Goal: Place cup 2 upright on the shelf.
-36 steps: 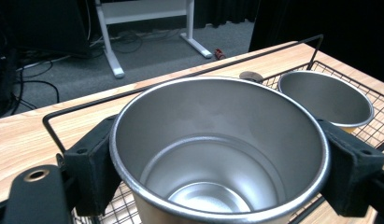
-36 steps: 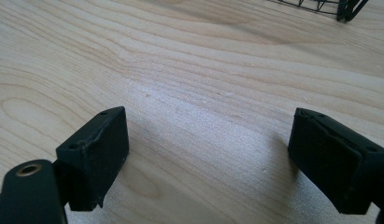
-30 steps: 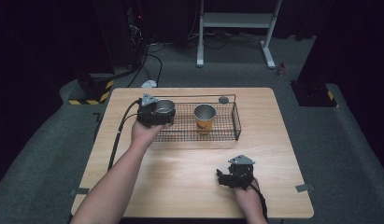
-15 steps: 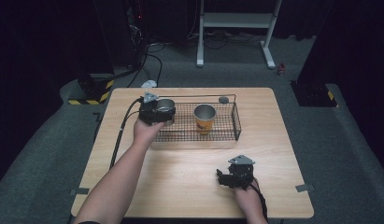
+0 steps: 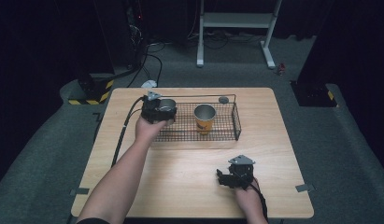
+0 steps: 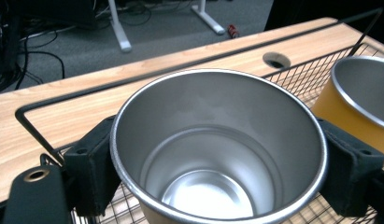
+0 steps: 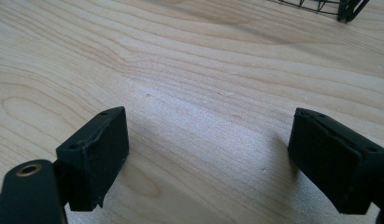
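Observation:
A bare steel cup (image 6: 217, 154) stands upright between the black pads (image 6: 91, 163) of my left gripper (image 6: 221, 165), which is shut on its sides. In the high view this gripper (image 5: 158, 110) and its cup (image 5: 167, 105) are at the left end of a black wire basket (image 5: 236, 122), inside its rim. Whether the cup rests on the mesh I cannot tell. A second steel cup with a yellow sleeve (image 5: 204, 117) stands in the middle of the basket, also to the right in the left gripper view (image 6: 362, 98). My right gripper (image 5: 224, 177) lies near the table's front edge, open over bare wood (image 7: 217, 158).
The wooden table (image 5: 189, 186) has a round cable hole (image 5: 223, 99) just behind the basket. The left gripper's cable (image 5: 122, 135) runs along the table's left side. A white desk frame (image 5: 236, 21) and dark equipment stand on the carpet beyond.

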The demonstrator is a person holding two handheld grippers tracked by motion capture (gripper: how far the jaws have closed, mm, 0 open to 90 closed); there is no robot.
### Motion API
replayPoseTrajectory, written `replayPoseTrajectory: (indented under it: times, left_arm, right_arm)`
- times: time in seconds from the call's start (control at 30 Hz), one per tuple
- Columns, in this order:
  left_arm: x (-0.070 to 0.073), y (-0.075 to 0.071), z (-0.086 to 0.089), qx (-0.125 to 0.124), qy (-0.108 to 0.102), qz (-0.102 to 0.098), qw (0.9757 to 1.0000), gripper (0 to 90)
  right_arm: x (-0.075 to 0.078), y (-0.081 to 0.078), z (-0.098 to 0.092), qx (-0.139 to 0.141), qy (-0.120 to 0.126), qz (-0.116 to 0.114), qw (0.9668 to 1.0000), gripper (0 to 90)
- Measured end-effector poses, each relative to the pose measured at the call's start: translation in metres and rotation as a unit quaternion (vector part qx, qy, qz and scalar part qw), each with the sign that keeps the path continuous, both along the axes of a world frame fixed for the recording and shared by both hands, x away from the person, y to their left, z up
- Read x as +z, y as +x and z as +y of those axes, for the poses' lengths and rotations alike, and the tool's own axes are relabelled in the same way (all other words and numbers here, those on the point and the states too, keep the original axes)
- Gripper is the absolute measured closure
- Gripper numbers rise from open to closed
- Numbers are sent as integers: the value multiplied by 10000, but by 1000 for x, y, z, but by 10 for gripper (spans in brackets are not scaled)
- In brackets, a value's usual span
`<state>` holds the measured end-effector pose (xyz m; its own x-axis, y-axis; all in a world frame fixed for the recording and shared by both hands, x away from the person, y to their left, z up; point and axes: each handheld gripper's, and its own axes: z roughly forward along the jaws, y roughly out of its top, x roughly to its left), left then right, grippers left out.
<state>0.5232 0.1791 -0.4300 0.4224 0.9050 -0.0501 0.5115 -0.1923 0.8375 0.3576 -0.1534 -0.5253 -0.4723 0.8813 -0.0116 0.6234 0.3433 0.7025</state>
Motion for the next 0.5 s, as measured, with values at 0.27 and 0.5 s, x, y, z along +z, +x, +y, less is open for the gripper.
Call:
replayPoseTrajectory:
  times: [0.27, 0.5]
  left_arm:
    - [-7, 0, -6, 20, 217, 172, 9996, 150]
    - [-14, 2, -8, -20, 373, 438, 9983, 150]
  right_arm:
    - [0, 0, 0, 1, 2, -1, 10000, 126]
    - [0, 0, 0, 0, 1, -1, 10000, 126]
